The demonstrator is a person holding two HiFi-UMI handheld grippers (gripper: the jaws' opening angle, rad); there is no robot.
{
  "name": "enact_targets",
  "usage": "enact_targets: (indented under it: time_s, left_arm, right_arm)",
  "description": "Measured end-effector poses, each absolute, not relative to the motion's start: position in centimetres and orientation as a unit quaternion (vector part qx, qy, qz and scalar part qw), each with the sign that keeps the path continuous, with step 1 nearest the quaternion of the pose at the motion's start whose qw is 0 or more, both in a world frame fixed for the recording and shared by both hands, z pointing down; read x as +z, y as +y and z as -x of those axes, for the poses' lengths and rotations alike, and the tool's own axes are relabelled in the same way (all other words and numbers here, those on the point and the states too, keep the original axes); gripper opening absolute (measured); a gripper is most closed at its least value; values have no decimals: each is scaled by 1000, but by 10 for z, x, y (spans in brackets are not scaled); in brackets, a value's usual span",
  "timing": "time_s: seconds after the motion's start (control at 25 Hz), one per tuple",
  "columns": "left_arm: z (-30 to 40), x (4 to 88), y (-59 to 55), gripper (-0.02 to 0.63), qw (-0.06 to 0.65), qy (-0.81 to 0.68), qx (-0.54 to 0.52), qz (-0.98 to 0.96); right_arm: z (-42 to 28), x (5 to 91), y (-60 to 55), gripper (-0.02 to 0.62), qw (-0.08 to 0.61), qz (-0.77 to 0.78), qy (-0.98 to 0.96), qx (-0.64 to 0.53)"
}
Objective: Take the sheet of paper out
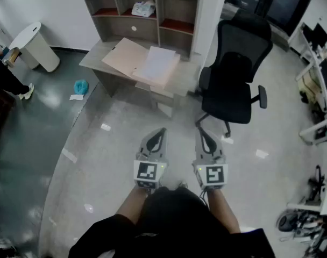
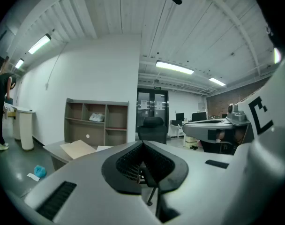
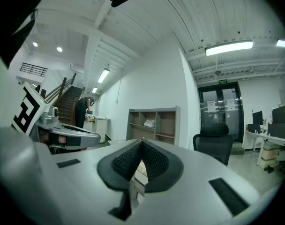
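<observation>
white sheet [image 1: 159,62] near desk [image 1: 96,57] edge; floor [image 1: 126,123] open (left gripper [image 1: 157,133], right gripper [image 1: 202,131] closed)

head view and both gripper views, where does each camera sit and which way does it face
Head view: on the person's head, facing steeply down at desk and chair; shows both forearms, left hand-held gripper and right hand-held gripper.
Left gripper view: on that gripper, facing along its shut jaws toward the desk; right hand-held gripper at right.
Right gripper view: same, left hand-held gripper at left.
All share desk and chair.
</observation>
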State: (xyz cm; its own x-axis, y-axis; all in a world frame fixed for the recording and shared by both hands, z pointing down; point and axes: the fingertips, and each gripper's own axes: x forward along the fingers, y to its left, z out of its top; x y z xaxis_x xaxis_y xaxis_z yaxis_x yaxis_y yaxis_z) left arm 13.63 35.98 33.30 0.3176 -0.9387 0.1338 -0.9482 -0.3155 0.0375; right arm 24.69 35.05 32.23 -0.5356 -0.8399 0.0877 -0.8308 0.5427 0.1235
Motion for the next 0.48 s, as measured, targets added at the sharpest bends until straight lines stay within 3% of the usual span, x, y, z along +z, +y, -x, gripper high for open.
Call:
enact_targets:
  time_s: [0.48]
  left_arm:
    - [-109, 355, 386, 43, 70, -604, 40, -793]
  right_arm:
    - [-212, 341, 370, 17, 81, -451, -889, -16]
